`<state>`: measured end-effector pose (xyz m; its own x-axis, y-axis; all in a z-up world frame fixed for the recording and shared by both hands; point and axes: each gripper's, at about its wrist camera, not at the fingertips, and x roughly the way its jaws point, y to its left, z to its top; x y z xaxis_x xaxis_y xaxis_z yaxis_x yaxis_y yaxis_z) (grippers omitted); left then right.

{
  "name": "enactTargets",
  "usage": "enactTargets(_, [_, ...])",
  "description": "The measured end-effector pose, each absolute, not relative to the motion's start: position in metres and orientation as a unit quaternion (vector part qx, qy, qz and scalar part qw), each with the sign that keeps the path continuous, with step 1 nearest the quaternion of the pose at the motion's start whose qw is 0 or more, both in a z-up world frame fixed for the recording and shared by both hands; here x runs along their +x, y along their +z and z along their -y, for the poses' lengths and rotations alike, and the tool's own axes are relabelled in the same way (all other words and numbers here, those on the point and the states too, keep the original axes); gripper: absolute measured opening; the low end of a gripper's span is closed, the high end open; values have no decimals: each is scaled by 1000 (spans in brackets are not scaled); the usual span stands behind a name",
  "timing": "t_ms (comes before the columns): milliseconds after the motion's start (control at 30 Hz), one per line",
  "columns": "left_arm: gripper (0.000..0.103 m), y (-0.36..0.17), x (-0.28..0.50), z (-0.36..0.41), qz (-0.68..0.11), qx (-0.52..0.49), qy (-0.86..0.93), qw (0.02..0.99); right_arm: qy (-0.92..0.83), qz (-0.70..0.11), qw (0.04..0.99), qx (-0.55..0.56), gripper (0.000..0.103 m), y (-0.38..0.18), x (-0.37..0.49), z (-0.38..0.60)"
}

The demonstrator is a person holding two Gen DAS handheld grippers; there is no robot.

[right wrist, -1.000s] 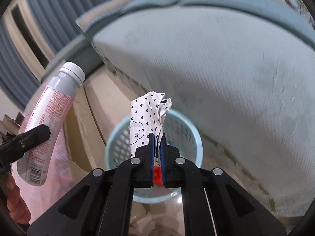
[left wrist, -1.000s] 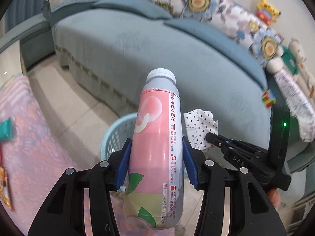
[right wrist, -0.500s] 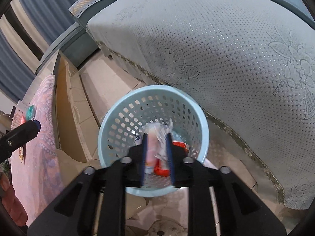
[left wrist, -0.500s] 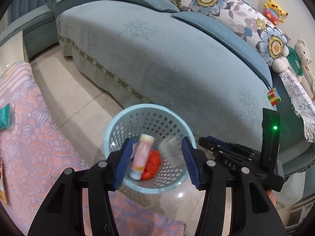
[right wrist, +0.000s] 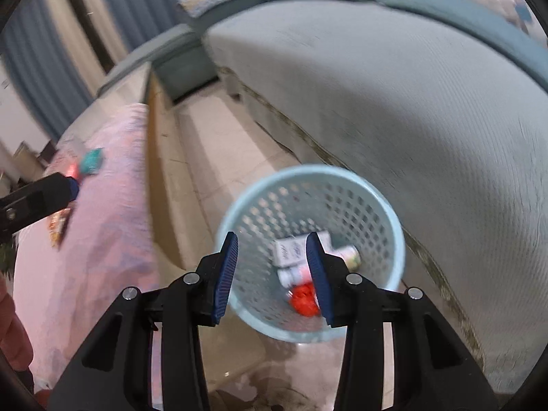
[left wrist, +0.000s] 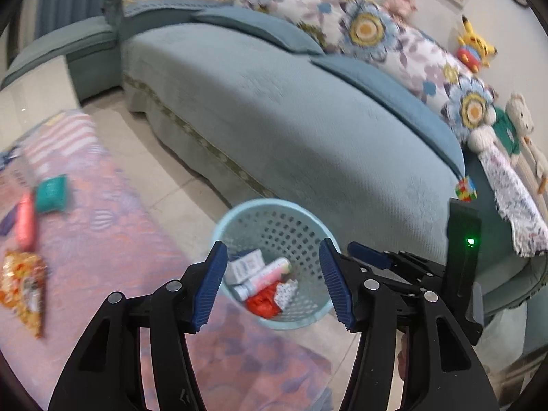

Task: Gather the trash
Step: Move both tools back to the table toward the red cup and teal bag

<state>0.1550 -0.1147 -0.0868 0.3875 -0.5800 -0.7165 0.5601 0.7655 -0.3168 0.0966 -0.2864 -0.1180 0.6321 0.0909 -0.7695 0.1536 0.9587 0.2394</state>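
Note:
A light blue perforated basket (left wrist: 274, 212) stands on the floor by the sofa; it also shows in the right wrist view (right wrist: 394, 226). Inside lie the pink bottle (left wrist: 265, 277), a white carton (left wrist: 245, 265), a red wrapper (left wrist: 262, 303) and the spotted paper (left wrist: 286, 291). My left gripper (left wrist: 272, 286) is open and empty above the basket. My right gripper (right wrist: 272, 274) is open and empty above it too. On the pink tablecloth (left wrist: 102, 239) lie a teal packet (left wrist: 51, 193), a pink tube (left wrist: 25, 221) and an orange snack bag (left wrist: 22, 287).
A blue-green sofa (left wrist: 291, 109) with floral cushions (left wrist: 363, 30) and plush toys (left wrist: 474, 46) runs behind the basket. A colour cube (left wrist: 465, 189) sits on its seat. The table edge (right wrist: 154, 178) runs left of the basket.
Both grippers let go: the pink bottle and the spotted paper dropped into the basket. Both grippers now stand open and have drawn back, with the view swinging toward the table.

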Motion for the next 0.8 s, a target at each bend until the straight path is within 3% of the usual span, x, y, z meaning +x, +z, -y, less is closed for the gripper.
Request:
enactTargets(167, [57, -68, 152, 55, -399, -22, -293, 868, 25, -385, 918, 94, 49, -80, 106, 232])
enactTargets(300, [66, -56, 157, -7, -372, -41, -227, 899, 54, -353, 932, 56, 65, -58, 123, 182])
enactTargets(533, [69, -62, 186, -122, -350, -65, -85, 930, 100, -337, 936, 17, 65, -52, 170, 121])
enactTargets(800, [70, -107, 242, -215, -394, -109, -36, 912, 147, -359, 922, -1, 65, -67, 237, 68])
